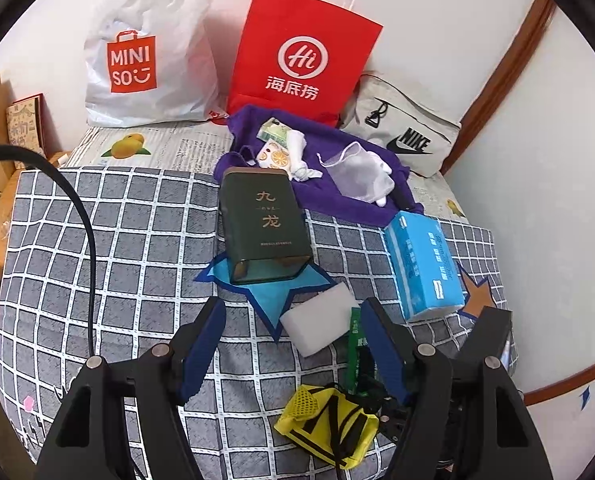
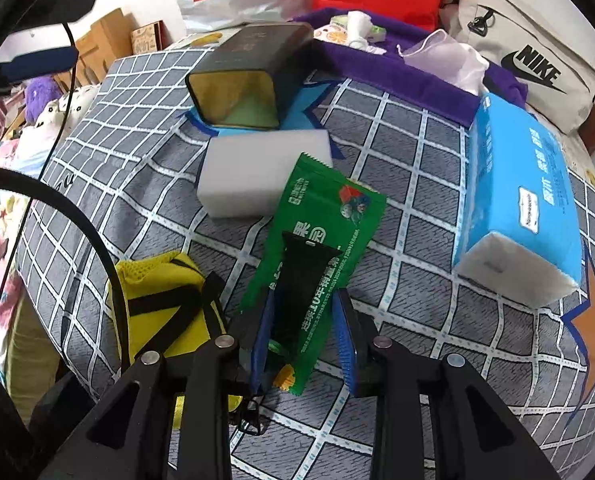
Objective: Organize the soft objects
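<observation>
My right gripper is shut on a green snack packet, with both blue pads against its lower sides and its top leaning toward a white sponge block. A yellow mesh pouch lies just left of that gripper. My left gripper stands open above the checked bedspread. The sponge lies just ahead between its fingers, untouched. The green packet shows edge-on by its right finger, and the yellow pouch lies below. A blue tissue pack lies at the right.
A dark green tin lies on its side ahead. Behind it a purple cloth holds small packets and a white mesh bag. A Miniso bag, a red paper bag and a Nike pouch line the wall. A black cable crosses the left.
</observation>
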